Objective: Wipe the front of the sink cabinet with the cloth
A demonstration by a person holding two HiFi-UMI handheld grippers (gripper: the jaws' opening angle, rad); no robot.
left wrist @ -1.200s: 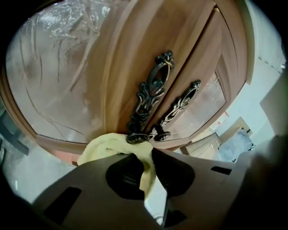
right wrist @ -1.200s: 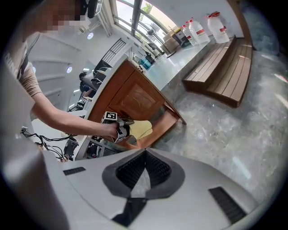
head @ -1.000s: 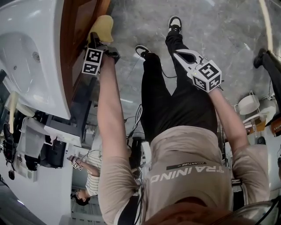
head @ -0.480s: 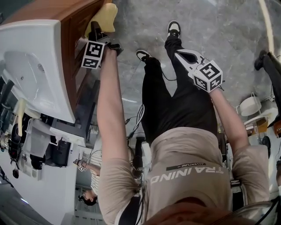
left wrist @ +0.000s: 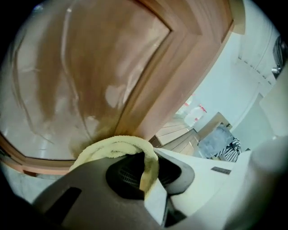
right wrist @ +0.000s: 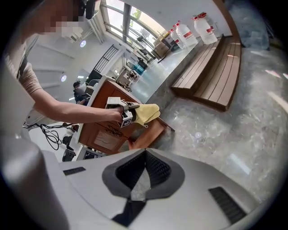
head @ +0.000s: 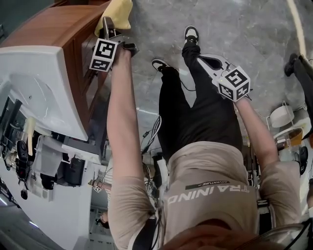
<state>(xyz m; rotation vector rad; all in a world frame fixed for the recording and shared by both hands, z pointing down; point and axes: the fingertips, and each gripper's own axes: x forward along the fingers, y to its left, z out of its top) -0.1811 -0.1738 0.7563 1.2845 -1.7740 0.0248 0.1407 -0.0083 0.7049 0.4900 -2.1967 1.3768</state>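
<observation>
A yellow cloth (head: 116, 12) is pinched in my left gripper (head: 108, 27) and pressed against the brown wooden front of the sink cabinet (head: 78, 53). In the left gripper view the cloth (left wrist: 118, 148) bulges out of the shut jaws right against the cabinet door panel (left wrist: 90, 76). The right gripper view shows the left gripper (right wrist: 130, 115) holding the cloth (right wrist: 146, 113) at the cabinet (right wrist: 108, 130) from a distance. My right gripper (head: 208, 61) hangs over the floor, away from the cabinet, jaws shut with nothing in them.
A white sink basin (head: 36, 93) tops the cabinet. The person's legs and shoes (head: 190, 34) stand on the grey marbled floor (head: 254, 29). A wooden bench (right wrist: 216, 76) and water bottles (right wrist: 198, 29) lie farther off. White stools (head: 279, 117) stand at the right.
My left gripper has carried the cloth farther along the cabinet front, away from the body. The head view has swung, showing more of the cabinet top. The right gripper has barely shifted.
</observation>
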